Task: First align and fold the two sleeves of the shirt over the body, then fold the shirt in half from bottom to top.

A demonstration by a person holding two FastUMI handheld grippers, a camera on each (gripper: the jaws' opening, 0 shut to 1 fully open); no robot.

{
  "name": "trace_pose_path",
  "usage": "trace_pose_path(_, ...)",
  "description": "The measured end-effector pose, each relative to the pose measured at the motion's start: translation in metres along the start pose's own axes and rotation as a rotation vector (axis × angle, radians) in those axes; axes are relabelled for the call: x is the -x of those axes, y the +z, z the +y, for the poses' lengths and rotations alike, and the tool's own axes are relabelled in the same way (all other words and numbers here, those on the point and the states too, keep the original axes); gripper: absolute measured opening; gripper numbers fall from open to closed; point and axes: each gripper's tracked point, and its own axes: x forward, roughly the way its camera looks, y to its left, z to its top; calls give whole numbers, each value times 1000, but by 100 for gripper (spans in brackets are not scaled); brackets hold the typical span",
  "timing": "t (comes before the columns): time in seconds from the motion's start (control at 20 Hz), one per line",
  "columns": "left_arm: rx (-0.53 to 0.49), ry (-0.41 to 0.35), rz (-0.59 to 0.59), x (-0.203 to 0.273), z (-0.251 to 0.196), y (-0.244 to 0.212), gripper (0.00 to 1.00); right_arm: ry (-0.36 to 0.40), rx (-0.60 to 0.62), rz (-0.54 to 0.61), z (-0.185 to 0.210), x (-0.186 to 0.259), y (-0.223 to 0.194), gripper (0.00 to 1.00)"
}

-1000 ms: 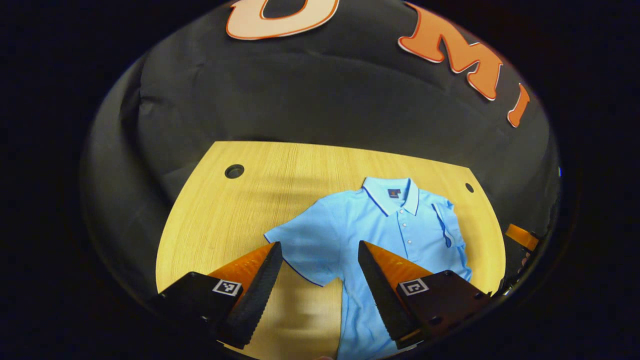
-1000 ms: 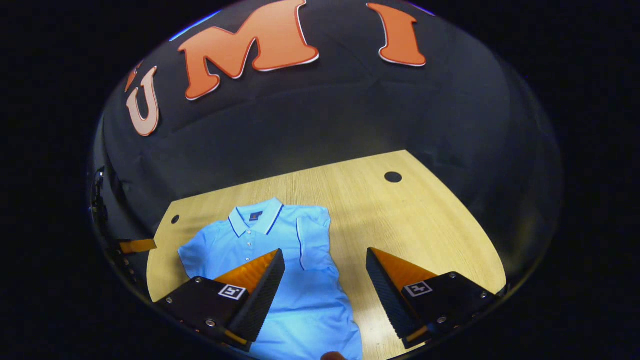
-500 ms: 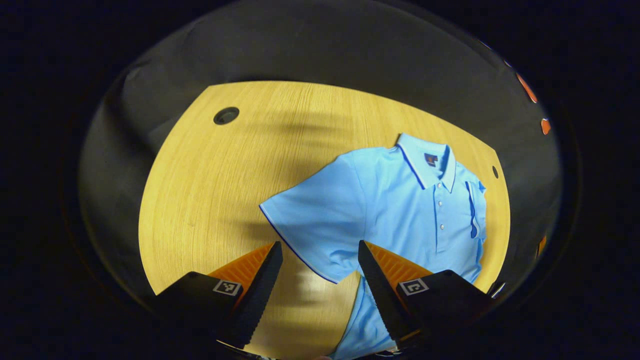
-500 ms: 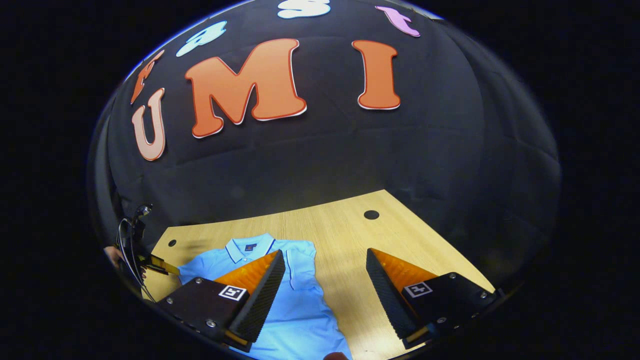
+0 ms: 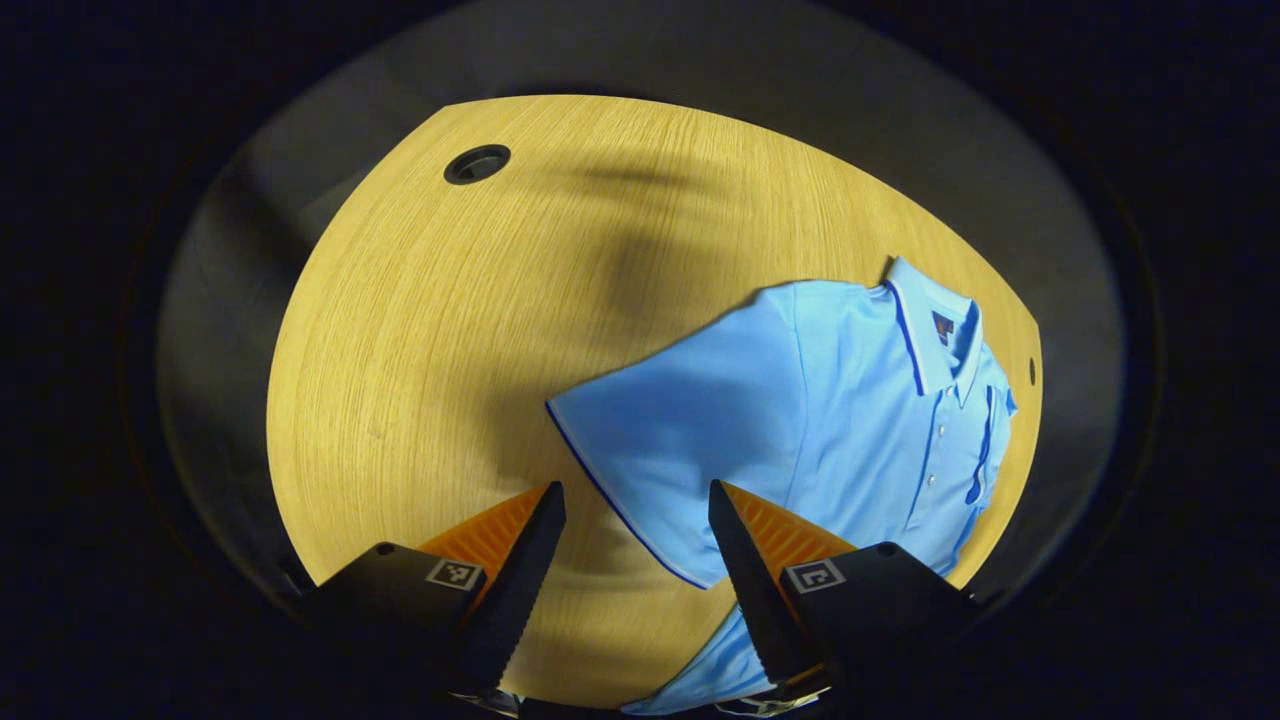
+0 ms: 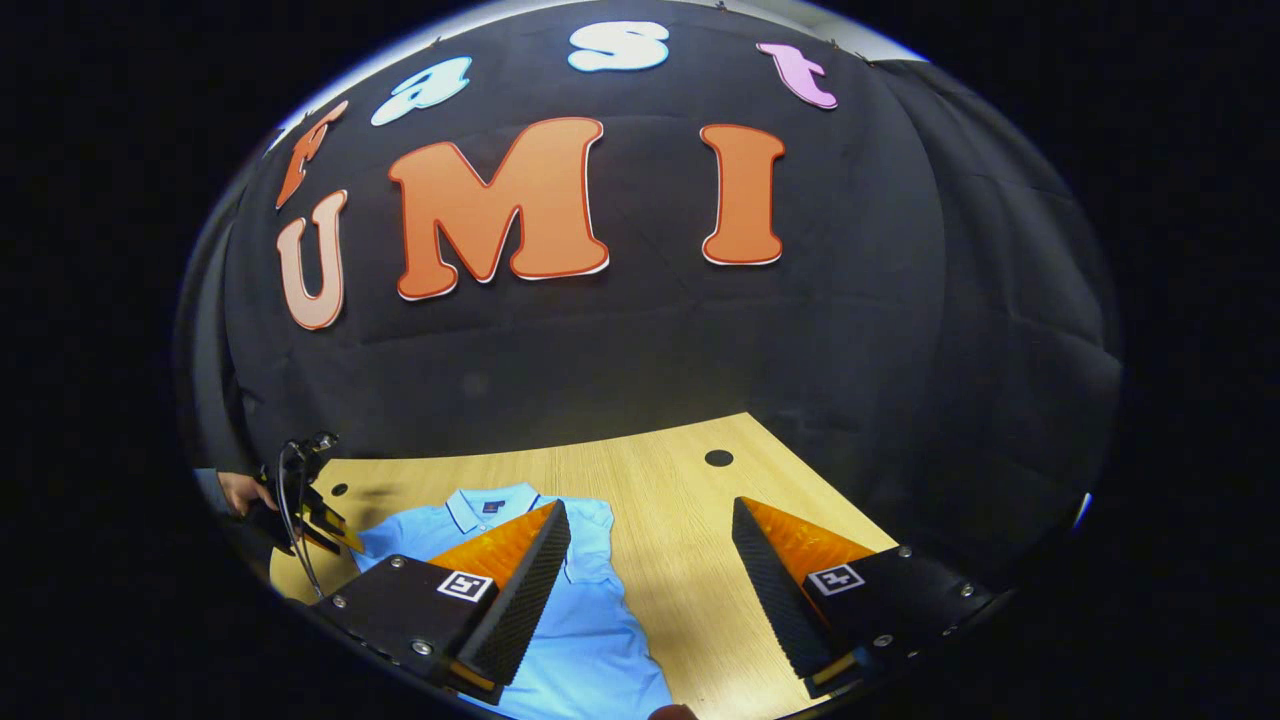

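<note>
Left gripper view: shirt lies flat on the counter, its unfolded sleeve just ahead of the left gripper, fingers released. Right gripper, fingers likewise released, hangs farther off; the left is better placed.

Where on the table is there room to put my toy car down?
Bare wood lies on the table between the round hole and the shirt's spread sleeve. In the right gripper view, more lies between the shirt and the other hole. It is crowded where the shirt lies.
</note>
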Motion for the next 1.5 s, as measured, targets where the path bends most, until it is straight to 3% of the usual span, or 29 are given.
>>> trace_pose_path(0.1,7,24,15,-6,3,0,94,-11,1,-16,-4,5,4,99)
trace_pose_path(0.15,19,39,30,-11,4,-2,89,-18,3,-22,-6,8,7,98)
trace_pose_path(0.25,41,64,57,-17,7,-5,66,-30,2,-38,-10,17,12,98)
trace_pose_path(0.4,38,64,37,-17,9,0,65,-46,8,-55,-20,31,15,98)
trace_pose_path(0.45,41,67,42,-20,9,2,40,-50,8,-60,-23,34,14,98)
trace_pose_path(0.5,33,51,38,-19,6,7,39,-54,8,-66,-25,38,12,98)
trace_pose_path(0.6,9,30,39,-20,4,15,17,-56,4,-69,-27,42,11,98)
trace_pose_path(0.8,-23,-16,-5,-9,0,48,8,-58,16,-66,-28,48,10,98)
trace_pose_path(0.95,-83,-58,-69,7,-14,88,8,-56,21,-59,-26,52,9,98)
trace_pose_path(1.0,-111,-61,-89,12,-8,48,8,-61,23,-62,-27,53,9,98)
trace_pose_path(1.05,-136,-65,-108,20,-25,89,8,-61,25,-64,-26,54,8,98)
trace_pose_path(1.5,-294,-154,-139,34,-110,95,8,-79,24,-34,-23,69,-7,98)
